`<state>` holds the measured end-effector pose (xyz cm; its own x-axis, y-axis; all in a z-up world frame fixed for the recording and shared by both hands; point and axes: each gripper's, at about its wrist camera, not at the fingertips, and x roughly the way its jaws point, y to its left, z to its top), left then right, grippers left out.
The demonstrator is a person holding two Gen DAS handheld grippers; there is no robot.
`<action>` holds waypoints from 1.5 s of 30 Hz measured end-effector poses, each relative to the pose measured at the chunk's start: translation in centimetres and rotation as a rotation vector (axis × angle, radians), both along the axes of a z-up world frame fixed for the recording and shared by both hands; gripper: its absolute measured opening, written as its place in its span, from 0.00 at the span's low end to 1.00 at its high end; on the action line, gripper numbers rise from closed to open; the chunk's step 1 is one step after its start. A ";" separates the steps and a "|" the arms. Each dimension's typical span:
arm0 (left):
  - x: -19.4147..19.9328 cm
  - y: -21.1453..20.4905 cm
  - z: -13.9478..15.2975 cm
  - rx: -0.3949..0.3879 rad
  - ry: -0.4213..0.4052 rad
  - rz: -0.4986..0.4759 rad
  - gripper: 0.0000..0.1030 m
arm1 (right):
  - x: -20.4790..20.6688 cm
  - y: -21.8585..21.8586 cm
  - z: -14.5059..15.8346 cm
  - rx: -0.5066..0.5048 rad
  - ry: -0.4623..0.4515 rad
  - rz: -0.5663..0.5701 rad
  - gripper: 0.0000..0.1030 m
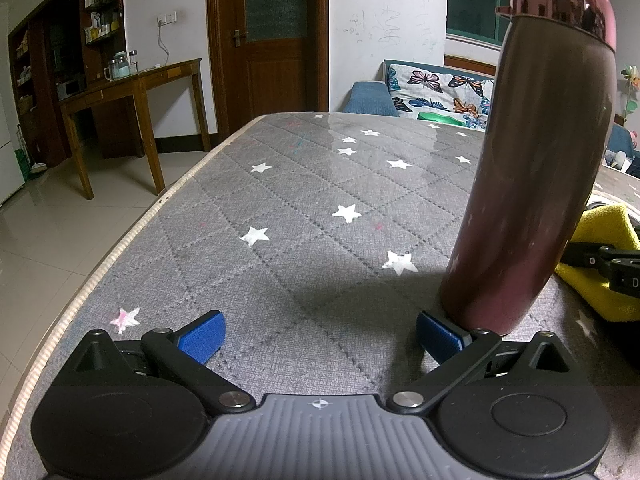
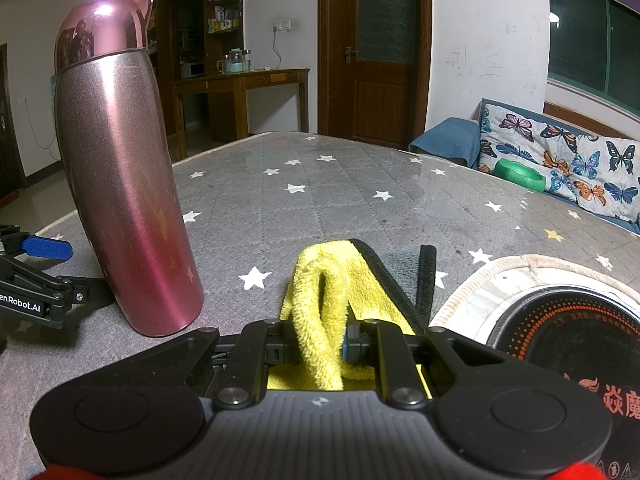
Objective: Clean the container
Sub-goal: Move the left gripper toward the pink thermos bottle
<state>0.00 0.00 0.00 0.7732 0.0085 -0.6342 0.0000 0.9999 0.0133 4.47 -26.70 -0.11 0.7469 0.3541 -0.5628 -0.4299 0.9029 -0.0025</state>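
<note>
On a grey quilted table cover (image 1: 304,216) dotted with white stars, a pink metal flask (image 2: 128,184) stands upright with its glossy lid (image 2: 100,28) on, and I take it as my landmark. My left gripper (image 1: 320,338) sits low at the flask's foot, its jaws spread as wide as they go, with nothing between the blue pads (image 1: 202,340) but bare cover; the pad nearer the flask lies right against its base, though I cannot tell whether it actually touches. In the right wrist view the same gripper shows to the left of the flask, one blue pad (image 2: 46,249) reaching past it. My right gripper (image 2: 320,346) is on the other side of the flask, its jaws drawn close together and pinching a fold of yellow cloth (image 2: 320,300); the rest of the cloth trails forward on the cover, showing a black stitched edge and a grey underside. Farther right from the flask, beyond the cloth, a round black cooktop (image 2: 568,336) with orange markings sits in a cut-out of the cover. Behind the flask, across the room, I see a wooden side table (image 2: 244,80), a brown door (image 2: 376,52), and a sofa (image 2: 560,152) draped in a butterfly print, with a green object (image 2: 520,174) lying on it.
</note>
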 end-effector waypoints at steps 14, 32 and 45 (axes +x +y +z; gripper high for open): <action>0.0 0.0 0.0 0.000 0.000 0.000 1.00 | 0.2 -0.2 -0.1 0.004 0.001 0.000 0.15; 0.3 -0.2 -0.1 0.000 0.008 0.009 1.00 | 0.0 -0.3 -0.1 0.007 0.004 0.000 0.15; 0.0 -1.1 1.0 -0.010 0.112 0.165 1.00 | 0.0 -0.6 0.0 0.016 0.008 0.000 0.15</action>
<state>0.03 -1.13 0.97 0.6867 0.1223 -0.7166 -0.1627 0.9866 0.0125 4.45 -27.26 -0.06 0.7423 0.3629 -0.5634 -0.4298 0.9028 0.0152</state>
